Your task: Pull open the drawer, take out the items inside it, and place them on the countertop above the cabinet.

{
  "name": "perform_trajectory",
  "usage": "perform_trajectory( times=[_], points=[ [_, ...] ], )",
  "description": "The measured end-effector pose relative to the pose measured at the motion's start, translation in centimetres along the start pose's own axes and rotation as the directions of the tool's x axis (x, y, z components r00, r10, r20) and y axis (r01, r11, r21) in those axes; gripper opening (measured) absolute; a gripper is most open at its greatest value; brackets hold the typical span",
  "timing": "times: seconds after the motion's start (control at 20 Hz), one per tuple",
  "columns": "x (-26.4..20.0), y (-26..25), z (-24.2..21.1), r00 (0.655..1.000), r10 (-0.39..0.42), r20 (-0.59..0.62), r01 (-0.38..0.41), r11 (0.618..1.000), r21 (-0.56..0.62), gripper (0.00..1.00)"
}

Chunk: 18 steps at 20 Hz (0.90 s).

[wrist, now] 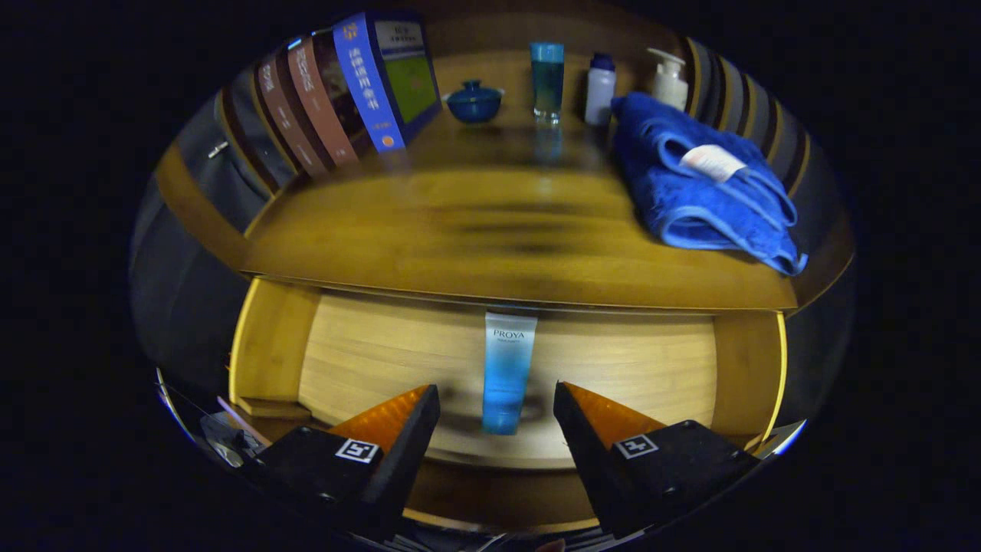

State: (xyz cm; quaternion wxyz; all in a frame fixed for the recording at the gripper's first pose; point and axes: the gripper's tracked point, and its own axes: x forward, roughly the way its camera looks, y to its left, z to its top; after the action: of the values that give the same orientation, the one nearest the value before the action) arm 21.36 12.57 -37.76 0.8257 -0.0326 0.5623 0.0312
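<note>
The drawer (368, 360) stands pulled open below the wooden countertop (490, 230). Inside it lies a blue and white tube (506, 372), lengthwise, its far end tucked under the countertop's front edge. My gripper (497, 402) hovers above the drawer and is open. The tube's near end lies between the two fingertips, below them, and neither finger touches it.
On the countertop a folded blue towel (701, 188) lies at the right. Several leaning books (345, 96) stand at the left. Along the back stand a blue lidded bowl (474, 102), a blue glass (547, 80), a white bottle (599, 88) and a pump bottle (669, 77).
</note>
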Motion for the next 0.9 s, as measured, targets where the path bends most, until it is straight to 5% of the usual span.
perform_trajectory(
  times=[0.2,0.45,0.55,0.6,0.7,0.9],
  points=[
    [3.4,-0.7,-0.7,0.997,-0.030,-0.076,0.035,0.998,0.057,0.90],
    [5.3,-0.8,-2.8,0.983,-0.040,-0.177,0.052,0.997,0.059,0.71],
    [4.8,-1.1,-2.7,0.982,-0.044,-0.182,0.057,0.996,0.066,0.51],
    [4.9,-1.1,-2.7,0.984,-0.048,-0.169,0.061,0.996,0.071,0.51],
    [4.8,-1.2,-2.6,0.987,-0.050,-0.152,0.067,0.992,0.106,0.35],
    [3.0,-1.7,-3.4,0.993,-0.016,-0.117,0.029,0.993,0.116,0.35]
  ],
)
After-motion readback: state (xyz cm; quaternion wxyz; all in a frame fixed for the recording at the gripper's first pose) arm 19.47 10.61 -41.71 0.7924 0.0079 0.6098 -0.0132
